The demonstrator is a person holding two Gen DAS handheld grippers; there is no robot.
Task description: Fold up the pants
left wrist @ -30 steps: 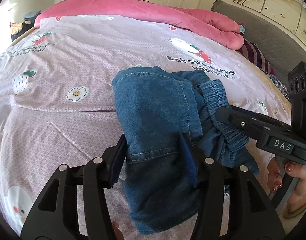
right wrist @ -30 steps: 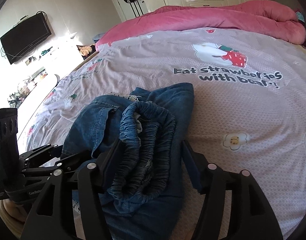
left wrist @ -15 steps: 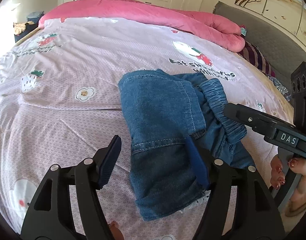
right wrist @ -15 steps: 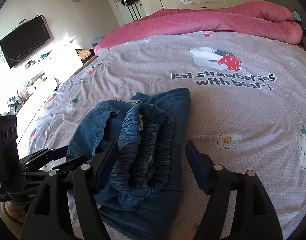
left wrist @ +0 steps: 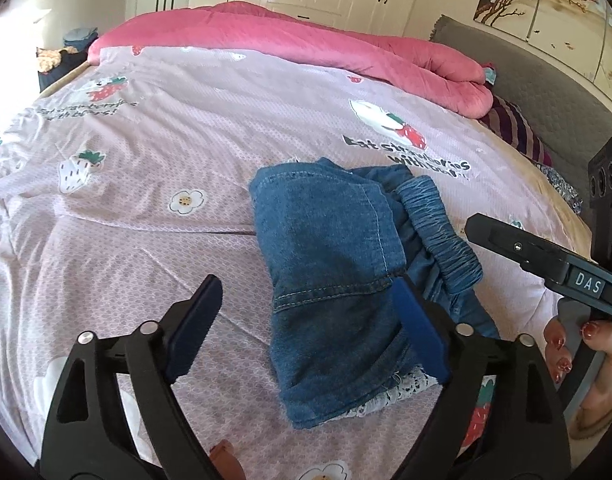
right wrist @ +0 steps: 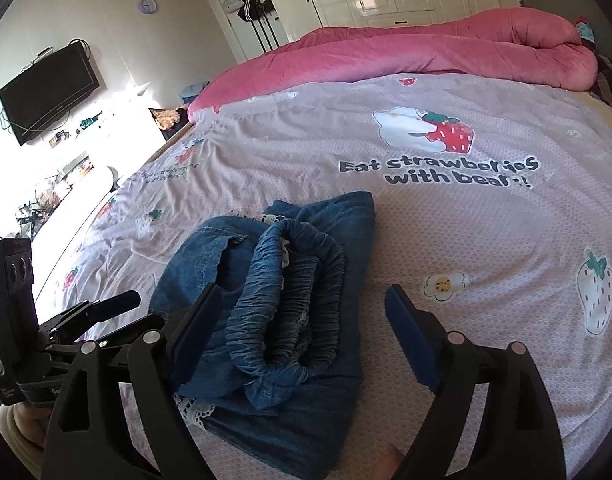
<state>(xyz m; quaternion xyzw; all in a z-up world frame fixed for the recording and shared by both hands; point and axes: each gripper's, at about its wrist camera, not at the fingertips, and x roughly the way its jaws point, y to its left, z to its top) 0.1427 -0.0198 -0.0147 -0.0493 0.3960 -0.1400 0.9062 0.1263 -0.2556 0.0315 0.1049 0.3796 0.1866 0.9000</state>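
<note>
The pants [left wrist: 330, 264] are of blue denim and lie folded into a compact bundle on the bed. One flat panel with pale stitching lies on top, and its hemmed edge runs across the middle of the bundle. The gathered elastic waistband [right wrist: 290, 304] lies on one side as an open, wrinkled loop, a little raised above the layers under it. A bit of white lace trim [left wrist: 390, 396] shows out at the near edge.
</note>
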